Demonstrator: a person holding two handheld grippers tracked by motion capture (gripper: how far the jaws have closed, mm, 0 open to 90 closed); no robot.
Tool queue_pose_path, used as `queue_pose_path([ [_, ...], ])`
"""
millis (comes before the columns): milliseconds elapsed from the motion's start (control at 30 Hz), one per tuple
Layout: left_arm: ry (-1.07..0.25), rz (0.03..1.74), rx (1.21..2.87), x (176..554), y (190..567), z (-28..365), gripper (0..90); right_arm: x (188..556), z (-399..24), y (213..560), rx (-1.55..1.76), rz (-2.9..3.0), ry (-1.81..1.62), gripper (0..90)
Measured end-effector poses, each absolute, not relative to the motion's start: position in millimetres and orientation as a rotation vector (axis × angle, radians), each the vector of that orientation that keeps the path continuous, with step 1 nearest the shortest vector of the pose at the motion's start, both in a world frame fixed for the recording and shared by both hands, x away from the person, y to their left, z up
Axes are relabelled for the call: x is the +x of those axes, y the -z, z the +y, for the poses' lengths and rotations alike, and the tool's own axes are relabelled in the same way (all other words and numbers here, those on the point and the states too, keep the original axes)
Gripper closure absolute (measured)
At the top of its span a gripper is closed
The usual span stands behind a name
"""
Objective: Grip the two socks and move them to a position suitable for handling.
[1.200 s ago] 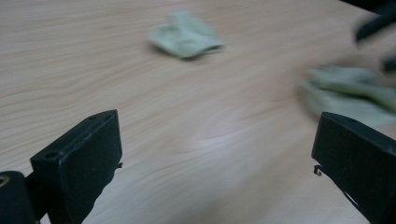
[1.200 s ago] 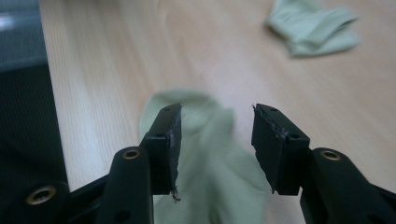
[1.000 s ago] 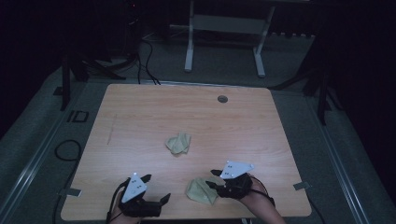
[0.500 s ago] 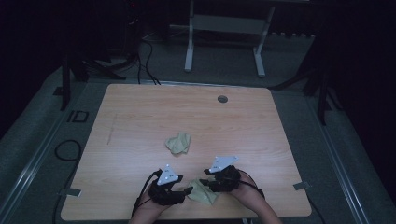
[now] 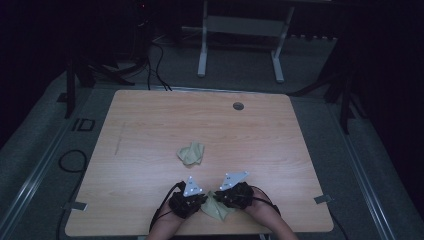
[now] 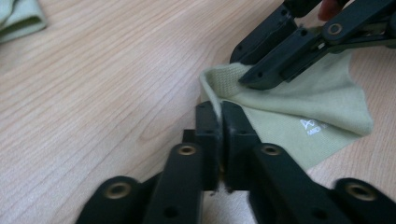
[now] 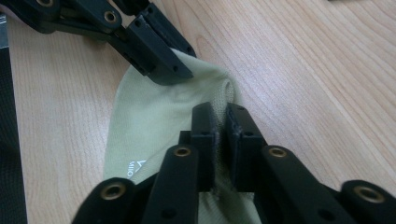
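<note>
Pale-green sock (image 6: 299, 109), half hidden, clamped by left hand-held gripper (image 6: 219, 109) and right hand-held gripper (image 7: 222, 116).

Dim room; wooden worktop (image 5: 150, 125) on grey carpet floor (image 5: 45, 150); white frame legs (image 5: 202, 50) at twelve o'clock; black cables (image 5: 155, 60) at eleven o'clock.

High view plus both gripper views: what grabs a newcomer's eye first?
At the table's near edge, the left gripper and right gripper meet on one pale green sock, each shut on its ribbed edge; their jaws have just been closing. A second sock lies crumpled mid-table, apart from both. The room around the lit wooden top is dark.
</note>
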State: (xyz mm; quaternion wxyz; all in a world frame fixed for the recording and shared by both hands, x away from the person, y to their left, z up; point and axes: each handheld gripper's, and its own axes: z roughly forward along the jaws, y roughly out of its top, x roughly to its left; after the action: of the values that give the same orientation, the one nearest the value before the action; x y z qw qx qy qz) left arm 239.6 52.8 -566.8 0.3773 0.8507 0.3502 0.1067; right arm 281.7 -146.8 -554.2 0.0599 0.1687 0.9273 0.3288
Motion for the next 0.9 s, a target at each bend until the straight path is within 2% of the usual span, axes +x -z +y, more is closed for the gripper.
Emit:
queue_pose_path([
  [233,-0.371,0.901,2.115,230.1,548.3,62.3,88.3,277.9,-156.1,536.5,0.541,2.736,-1.049,84.1],
  [367,-0.402,0.934,2.064,223.3,536.0,75.3,88.3,272.4,-175.6,510.9,0.599,2.642,-1.14,84.1],
  [533,-0.442,0.96,2.022,208.0,528.7,88.5,88.2,264.7,-198.7,497.4,0.698,2.587,-1.191,84.0],
  [700,-0.46,0.999,1.984,193.0,537.0,89.6,88.1,258.1,-213.1,509.3,0.765,2.593,-1.195,83.2],
  [833,-0.445,1.026,2.027,194.1,554.1,84.1,87.9,261.9,-213.5,529.2,0.824,2.629,-1.163,82.5],
  [900,-0.412,1.054,2.046,197.6,562.6,82.9,87.7,265.0,-211.4,540.0,0.842,2.643,-1.124,78.9],
])
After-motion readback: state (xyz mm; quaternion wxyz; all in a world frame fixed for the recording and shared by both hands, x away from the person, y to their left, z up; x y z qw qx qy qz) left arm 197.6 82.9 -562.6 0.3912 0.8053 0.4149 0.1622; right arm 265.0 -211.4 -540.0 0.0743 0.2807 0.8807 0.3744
